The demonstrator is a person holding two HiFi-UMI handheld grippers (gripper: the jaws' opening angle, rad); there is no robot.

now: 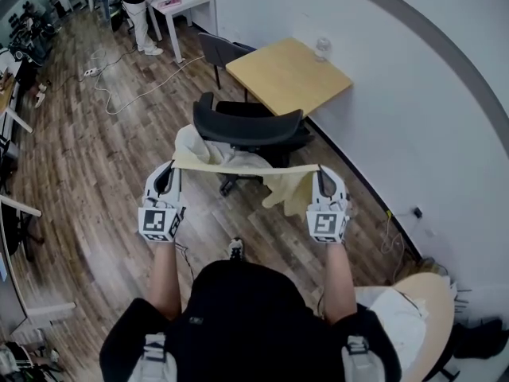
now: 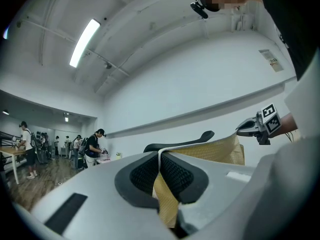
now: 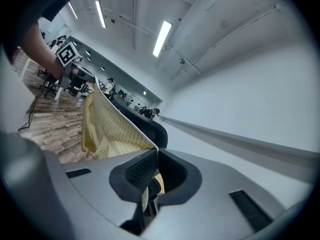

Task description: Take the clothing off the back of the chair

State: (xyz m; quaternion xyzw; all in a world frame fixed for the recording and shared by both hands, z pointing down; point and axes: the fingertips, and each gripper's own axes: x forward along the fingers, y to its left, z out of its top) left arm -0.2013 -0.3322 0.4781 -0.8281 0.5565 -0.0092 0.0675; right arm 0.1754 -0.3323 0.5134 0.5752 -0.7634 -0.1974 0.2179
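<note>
Left gripper point(image 1: 172, 170) and right gripper point(image 1: 320, 173), jaws tight on yellow garment point(image 1: 281, 188) above chair point(image 1: 250, 127).

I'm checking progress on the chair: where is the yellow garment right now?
In the head view, the yellow garment is stretched taut between the left gripper and the right gripper, just on the person's side of the black chair.

two grippers are showing, left gripper point(image 1: 169, 172) and right gripper point(image 1: 323, 175), with one yellow garment point(image 1: 238, 168). two chairs are standing, office chair point(image 1: 250, 126) and plain chair point(image 1: 219, 48), near two rectangular tables, wooden table point(image 1: 290, 74) and white table point(image 1: 187, 2).
</note>
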